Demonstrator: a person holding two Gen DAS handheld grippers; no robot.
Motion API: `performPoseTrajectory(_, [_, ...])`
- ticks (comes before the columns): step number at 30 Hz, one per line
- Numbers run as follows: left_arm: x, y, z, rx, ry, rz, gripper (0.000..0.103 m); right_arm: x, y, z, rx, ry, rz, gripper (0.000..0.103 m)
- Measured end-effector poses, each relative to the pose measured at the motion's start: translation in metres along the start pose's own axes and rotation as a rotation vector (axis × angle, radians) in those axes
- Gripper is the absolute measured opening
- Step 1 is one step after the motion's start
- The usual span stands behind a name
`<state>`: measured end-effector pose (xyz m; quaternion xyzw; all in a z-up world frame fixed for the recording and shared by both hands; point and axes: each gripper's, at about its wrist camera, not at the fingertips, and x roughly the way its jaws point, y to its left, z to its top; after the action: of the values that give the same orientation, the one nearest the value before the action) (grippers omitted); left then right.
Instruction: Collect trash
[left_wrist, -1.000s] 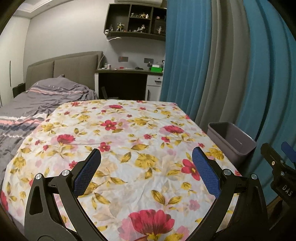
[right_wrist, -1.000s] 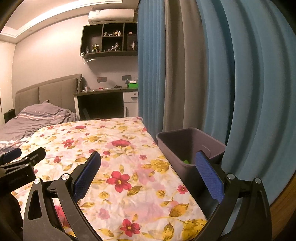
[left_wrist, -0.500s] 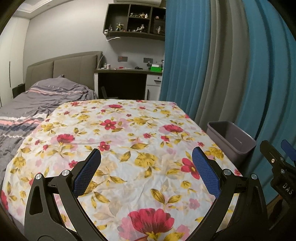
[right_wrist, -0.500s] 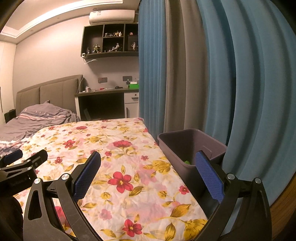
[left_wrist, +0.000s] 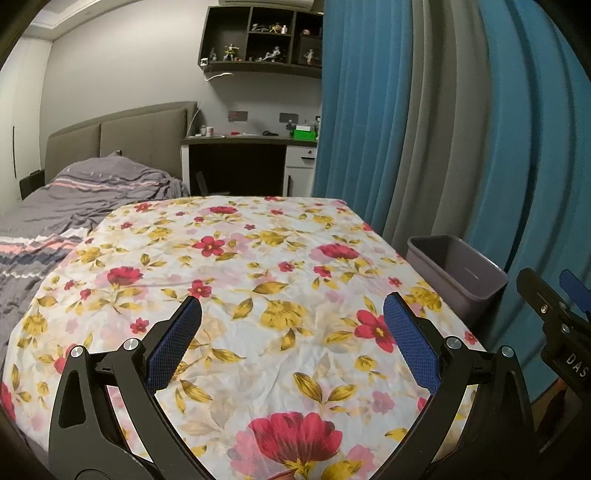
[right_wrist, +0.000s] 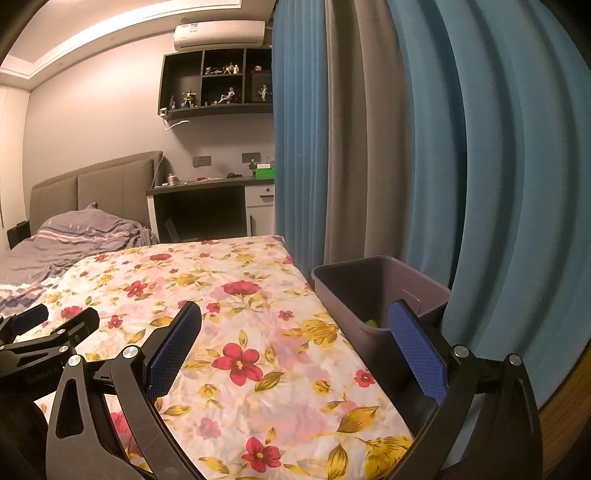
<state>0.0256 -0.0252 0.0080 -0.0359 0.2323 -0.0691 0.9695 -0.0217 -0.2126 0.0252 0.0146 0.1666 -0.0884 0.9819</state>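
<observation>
1. Your left hand-held gripper (left_wrist: 291, 317) is spread wide with nothing between its blue pads, low in the frame over the floral cloth (left_wrist: 236, 280).
2. Your right hand-held gripper (right_wrist: 295, 325) is likewise released and empty; its right pad overlaps the near corner of the bin in the frame.
3. The grey bin (right_wrist: 373, 280) sits at centre right of the right wrist view, just beside the cloth's edge, against the blue curtain (right_wrist: 498, 166).
4. A scrap of green trash (right_wrist: 371, 322) lies inside the bin, mostly hidden by its wall.
5. In the left wrist view, the bin appears at right of centre.
</observation>
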Motion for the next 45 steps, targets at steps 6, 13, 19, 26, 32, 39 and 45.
performPoseTrajectory(6, [0.0012,-0.0002,0.0003,-0.002,0.004,-0.008,0.097,0.0003,-0.0002,-0.0002,0.0,0.0,0.001,0.097])
performPoseTrajectory(13, [0.0017,-0.0008,0.0002,-0.002,0.004,-0.009,0.097,-0.0016,-0.0005,0.0028,0.004,-0.004,-0.002,0.097])
performPoseTrajectory(19, [0.0022,-0.0016,0.0003,0.0,0.005,-0.012,0.097,-0.0014,-0.0005,0.0027,0.004,-0.004,-0.003,0.097])
performPoseTrajectory(26, [0.0034,-0.0025,-0.0002,-0.002,0.007,-0.017,0.097,-0.0021,0.0001,0.0052,0.007,-0.004,-0.003,0.097])
performPoseTrajectory(32, [0.0037,-0.0031,-0.0002,-0.002,0.007,-0.015,0.097,-0.0018,-0.0001,0.0048,0.006,-0.006,-0.003,0.097])
performPoseTrajectory(39, [0.0037,-0.0034,-0.0001,-0.001,0.007,-0.016,0.097,-0.0015,-0.0004,0.005,0.007,-0.006,-0.004,0.097])
performPoseTrajectory(45, [0.0042,-0.0046,-0.0003,-0.001,0.008,-0.015,0.097,-0.0026,0.0008,0.0072,0.009,-0.009,-0.006,0.097])
